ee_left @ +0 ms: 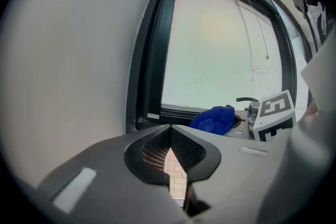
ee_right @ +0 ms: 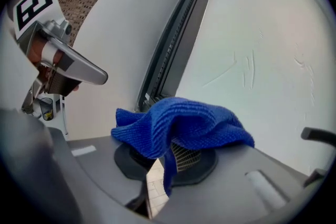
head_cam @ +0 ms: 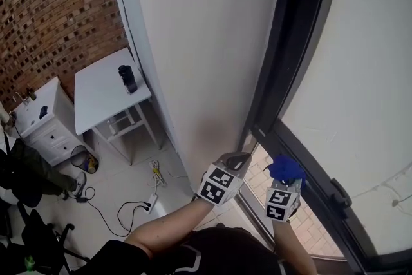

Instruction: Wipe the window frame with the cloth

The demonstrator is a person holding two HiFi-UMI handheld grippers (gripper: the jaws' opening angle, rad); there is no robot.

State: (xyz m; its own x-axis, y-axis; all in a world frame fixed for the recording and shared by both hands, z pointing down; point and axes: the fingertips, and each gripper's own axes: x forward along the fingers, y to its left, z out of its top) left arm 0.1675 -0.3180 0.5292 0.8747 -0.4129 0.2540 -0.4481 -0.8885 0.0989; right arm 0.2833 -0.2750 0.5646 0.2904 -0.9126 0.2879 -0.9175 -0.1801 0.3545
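- Our left gripper (head_cam: 239, 160) (ee_left: 170, 136) has its jaws brought together with nothing between them. It hangs by the white wall (head_cam: 206, 42), just left of the window frame (head_cam: 291, 55) (ee_left: 149, 60) (ee_right: 173, 44).
- The cloth (head_cam: 286, 169) (ee_left: 214, 119) (ee_right: 181, 123) is a blue knitted rag. We judge it light, soft and floppy, not slippery and not fragile. It will fold to the frame's edges under light pressure.
- We judge the best hold to be a bunched fold near its middle, so that a thick pad stands out ahead of the jaws and no long tail drags.
- That is roughly how our right gripper (head_cam: 285, 181) (ee_right: 168, 157) has it: the jaws are closed on a fold, the bulk mounds over the tips, and a short tail hangs down between them.
- The cloth sits at the front of the right gripper, near the frame's bottom left corner and over its lower rail. We cannot tell whether it touches the rail.
- The glass (head_cam: 367, 74) lies to the right of the cloth.
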